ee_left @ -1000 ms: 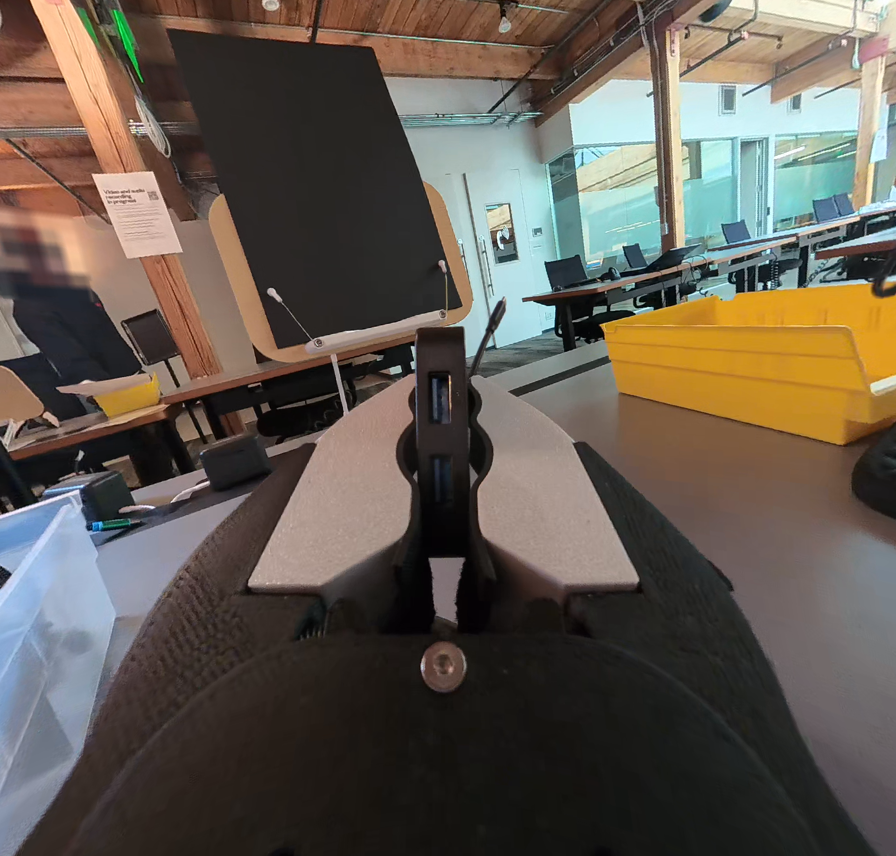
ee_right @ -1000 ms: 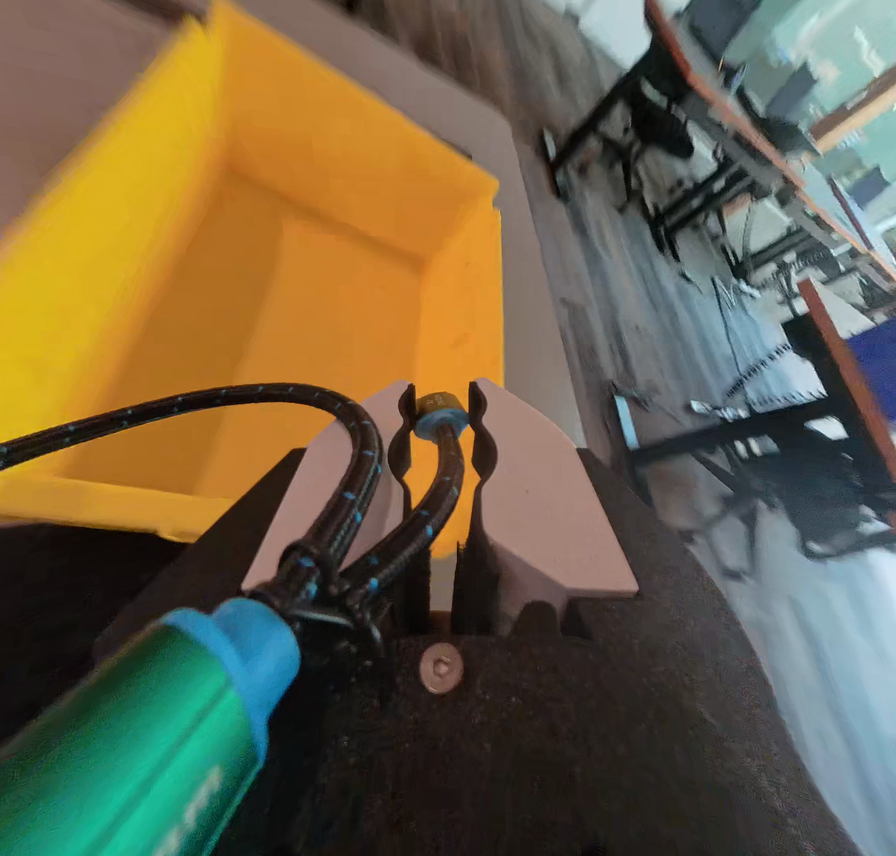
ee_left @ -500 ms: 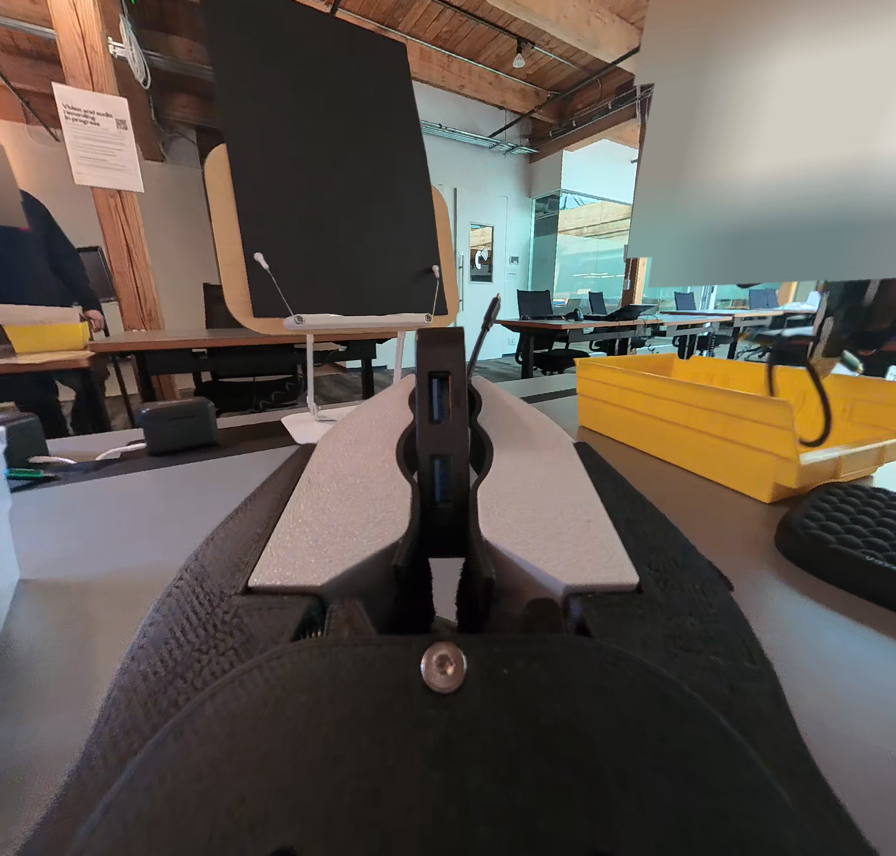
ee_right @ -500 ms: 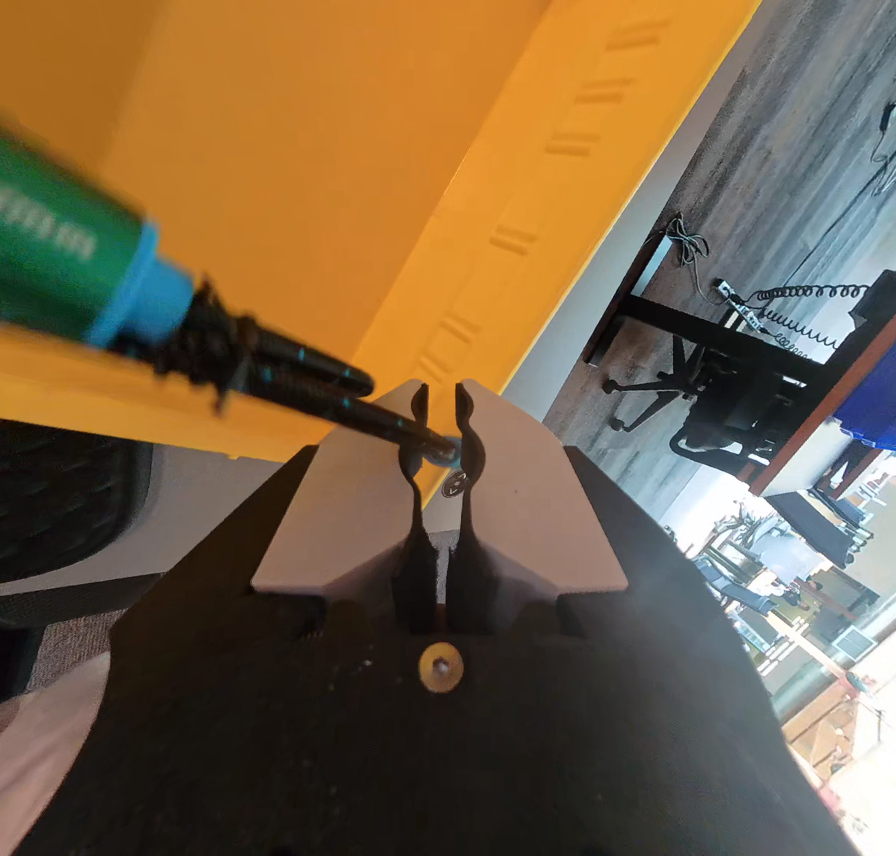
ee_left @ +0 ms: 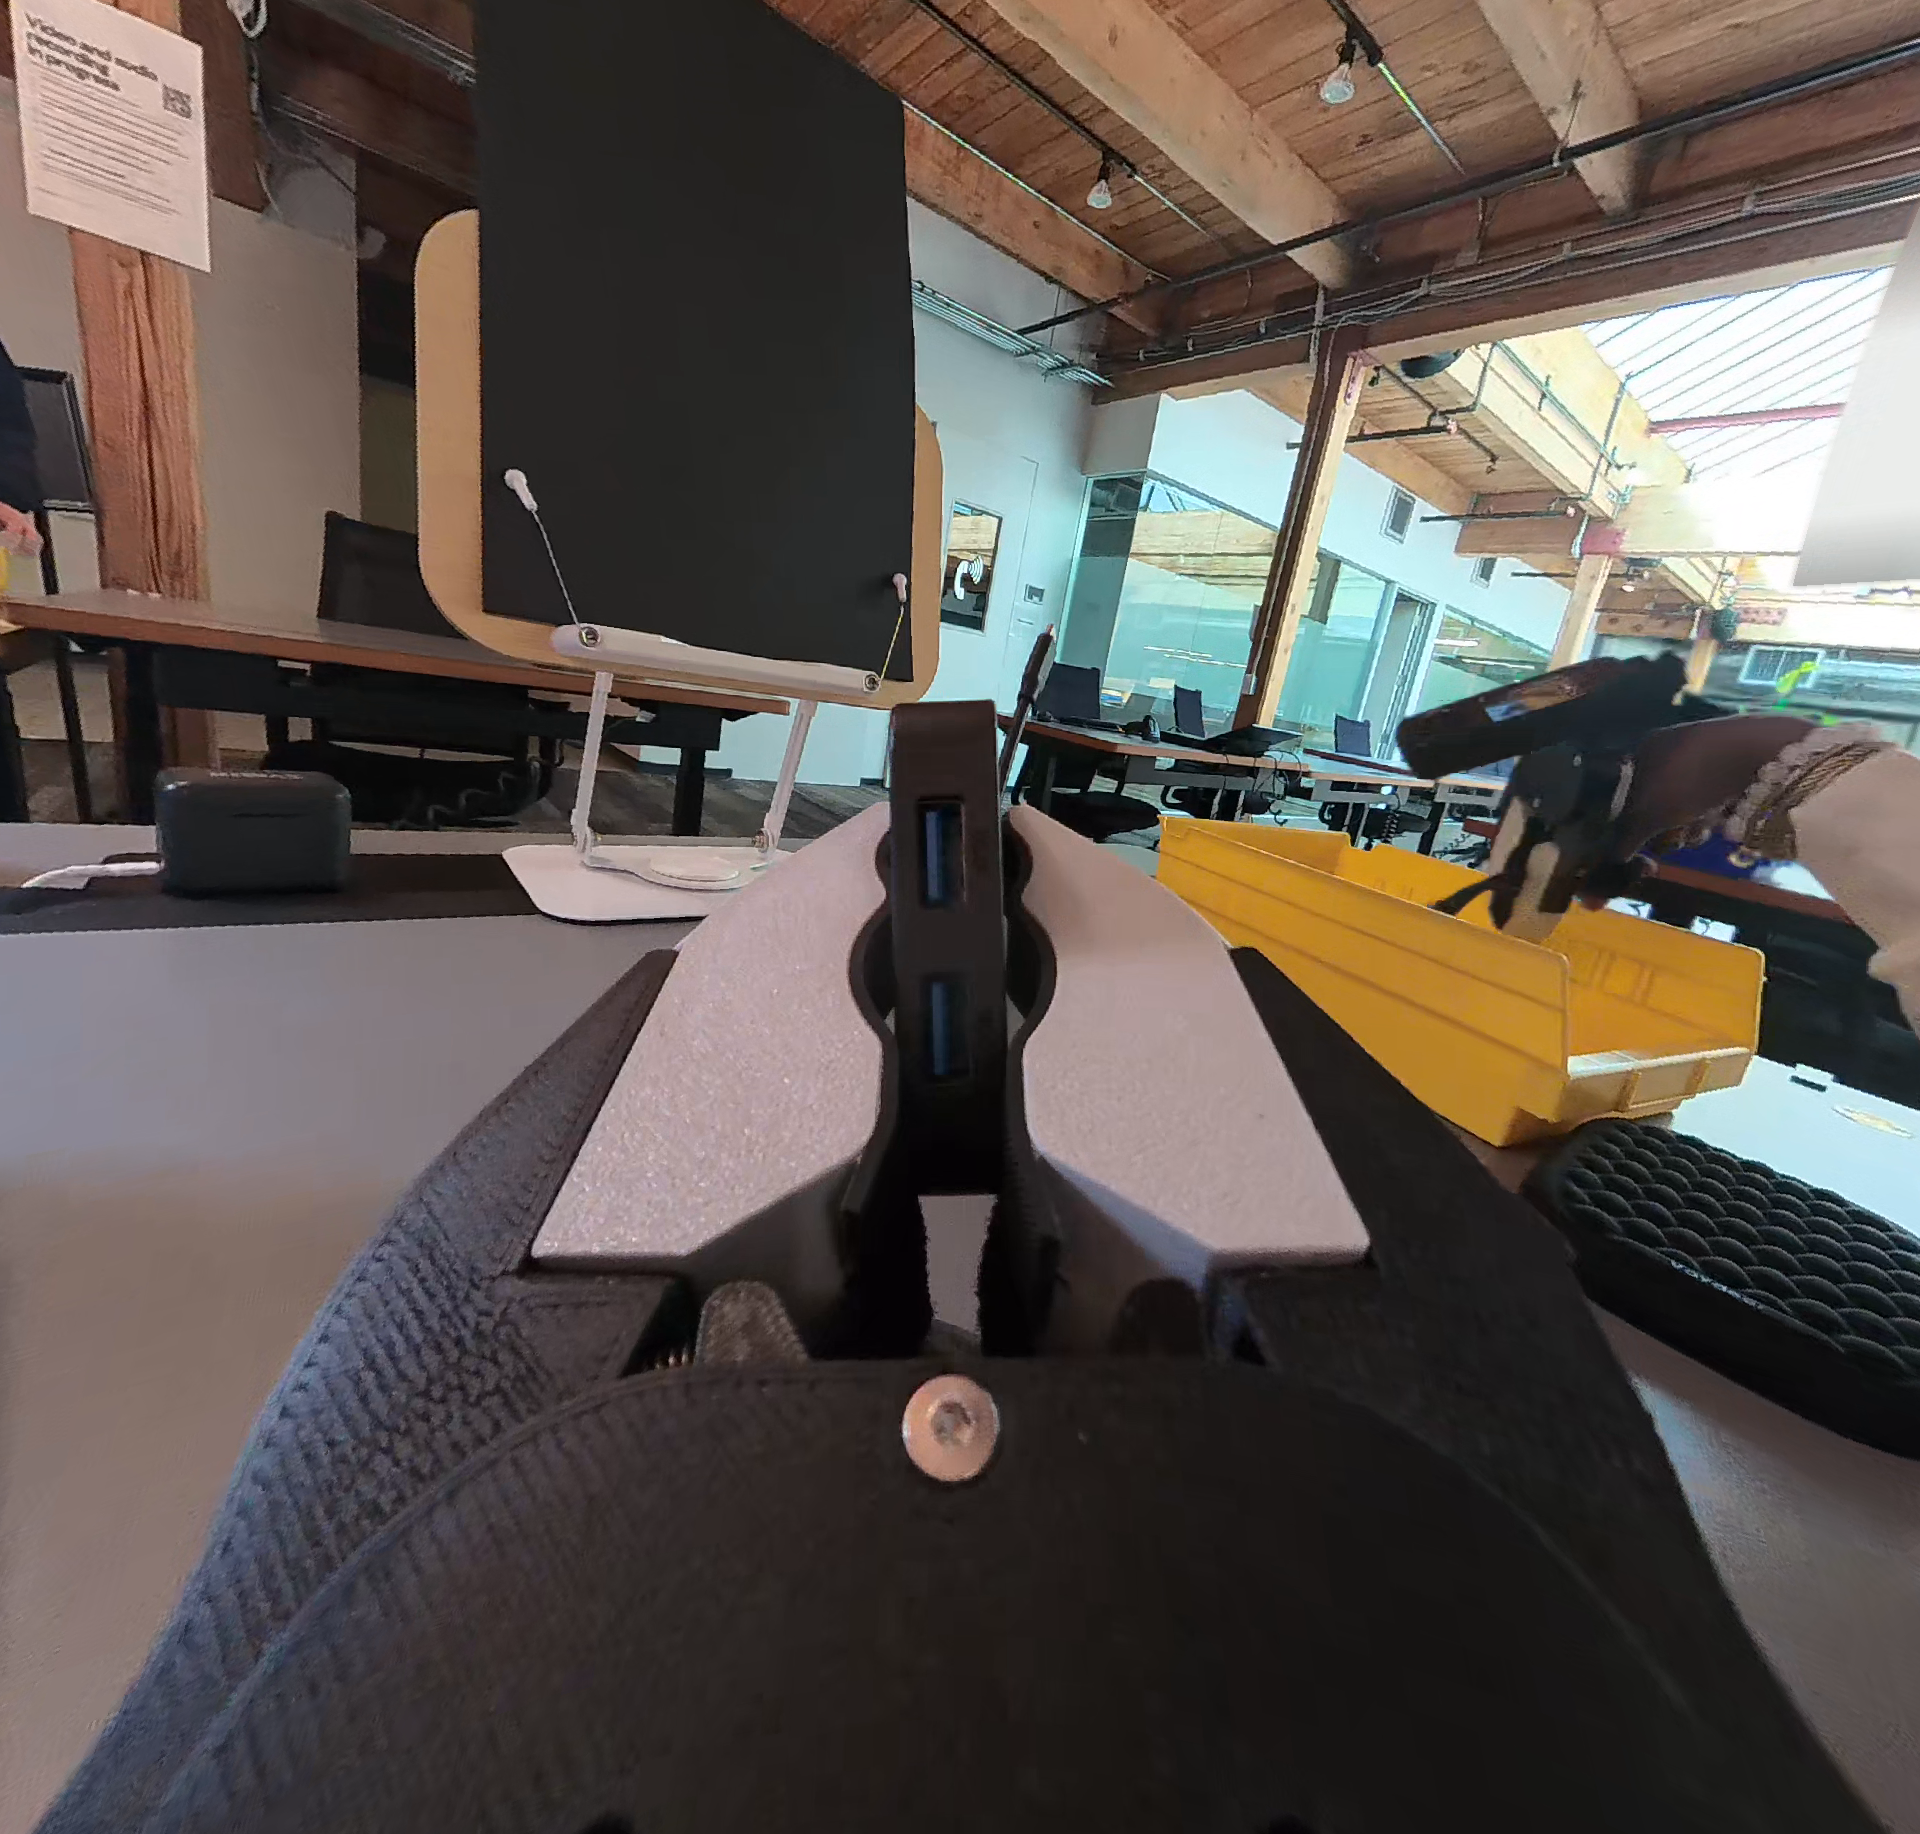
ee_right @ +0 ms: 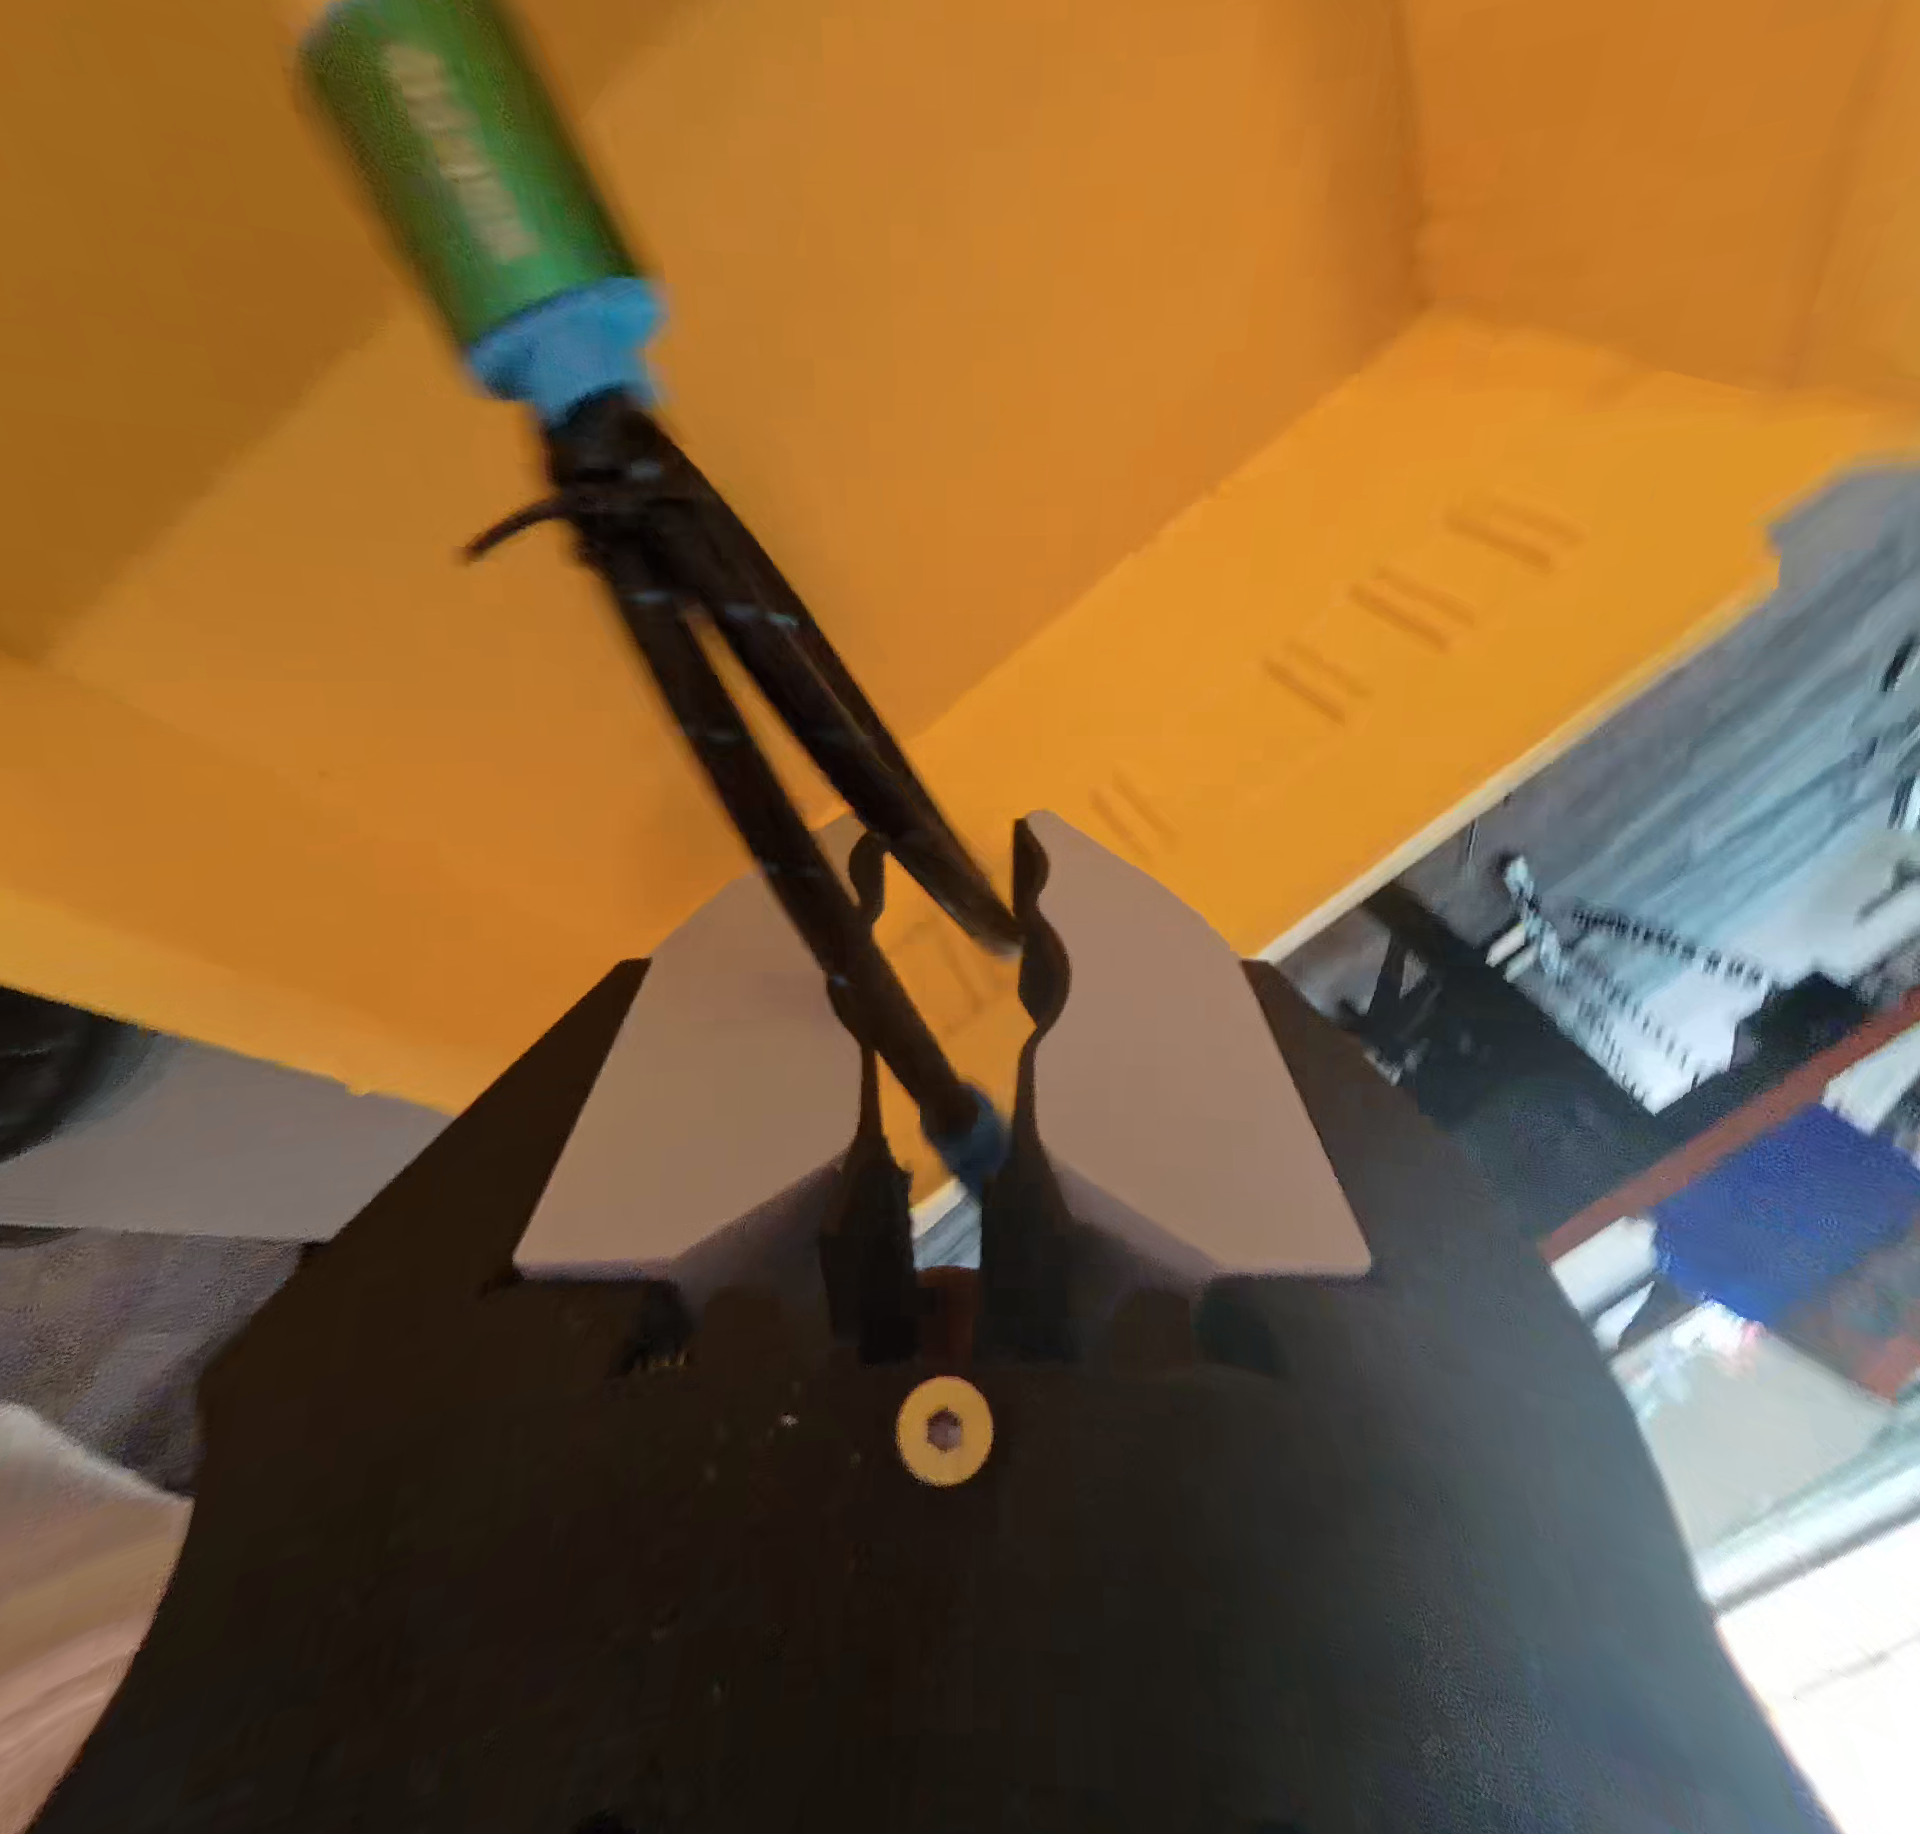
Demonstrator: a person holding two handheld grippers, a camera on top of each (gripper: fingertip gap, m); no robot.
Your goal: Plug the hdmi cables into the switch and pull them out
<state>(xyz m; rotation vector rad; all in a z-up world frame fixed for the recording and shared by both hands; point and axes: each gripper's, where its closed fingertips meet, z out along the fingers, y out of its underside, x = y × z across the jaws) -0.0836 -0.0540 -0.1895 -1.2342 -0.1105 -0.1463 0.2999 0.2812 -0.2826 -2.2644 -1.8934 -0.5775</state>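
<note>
The left gripper [ee_left: 951,911] is clenched on the switch [ee_left: 943,963], a slim black box held edge-up between its pale fingers [ee_left: 769,1036] above the grey table [ee_left: 260,1057], with 2 blue ports facing the camera; neither holds a plug. The right gripper [ee_right: 951,963] hangs over the yellow bin [ee_right: 1143,278], its jaws parted a little, and the black braided cable [ee_right: 748,704] runs folded through the gap with its green plug [ee_right: 468,174] dangling toward the bin floor. Motion blur hides whether the jaws pinch the cable or it merely lies between them. In the left wrist view, that gripper [ee_left: 1538,849] shows over the bin [ee_left: 1455,1005]. As a judgement, nothing is plugged in at this moment; plugging and pulling out may both remain
</note>
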